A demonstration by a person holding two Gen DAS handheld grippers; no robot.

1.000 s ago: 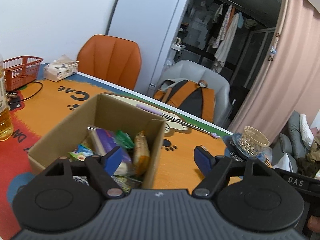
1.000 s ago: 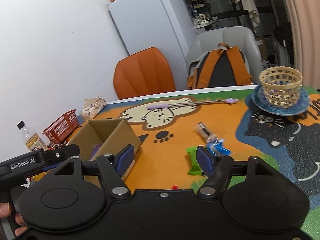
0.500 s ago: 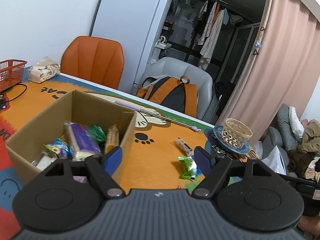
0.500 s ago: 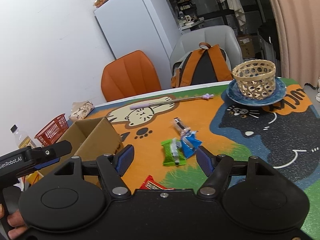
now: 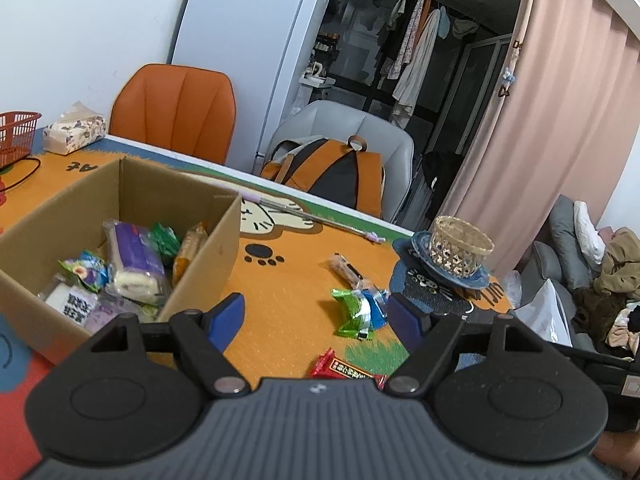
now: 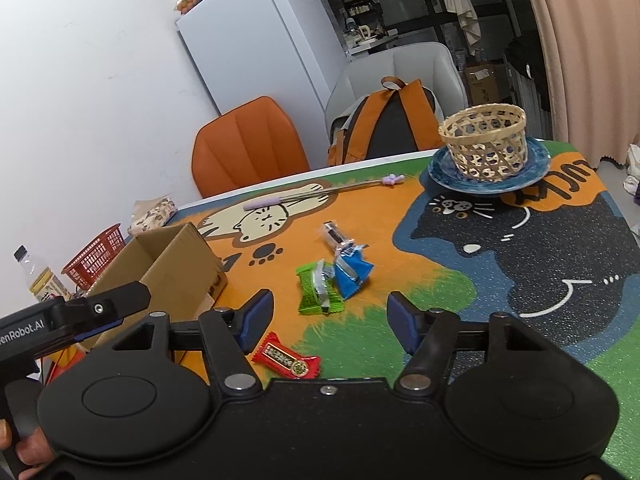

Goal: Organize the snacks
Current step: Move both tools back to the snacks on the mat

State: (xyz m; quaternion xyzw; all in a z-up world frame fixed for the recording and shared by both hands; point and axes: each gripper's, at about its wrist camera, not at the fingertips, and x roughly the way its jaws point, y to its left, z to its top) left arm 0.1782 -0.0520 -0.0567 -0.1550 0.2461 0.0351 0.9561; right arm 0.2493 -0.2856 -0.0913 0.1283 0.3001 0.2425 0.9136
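A cardboard box (image 5: 208, 248) (image 6: 168, 256) sits at the left of the cat-print table mat, holding several wrapped snacks, among them a purple-and-white packet (image 5: 134, 264). Loose on the mat lie a green packet (image 5: 354, 314) (image 6: 318, 290), a blue packet (image 6: 352, 272), a clear-wrapped bar (image 6: 336, 236) and a red candy (image 6: 286, 358) (image 5: 344, 368). My left gripper (image 5: 316, 318) hovers open just right of the box, nothing between its fingers. My right gripper (image 6: 328, 320) hangs above the red candy and green packet; its jaws are closing with nothing pinched.
A wicker basket (image 6: 484, 140) stands on a blue plate (image 6: 532, 168) at the far right. A thin purple-tipped stick (image 6: 320, 194) lies along the back. A red mesh basket (image 6: 96, 256), tissue pack (image 5: 74, 134) and bottle (image 6: 40, 280) sit left. Two chairs and a backpack (image 5: 332, 172) stand behind.
Both grippers have drifted right and a little down, away from the box; the loose snacks came into view. The right jaws stand slightly narrower than before.
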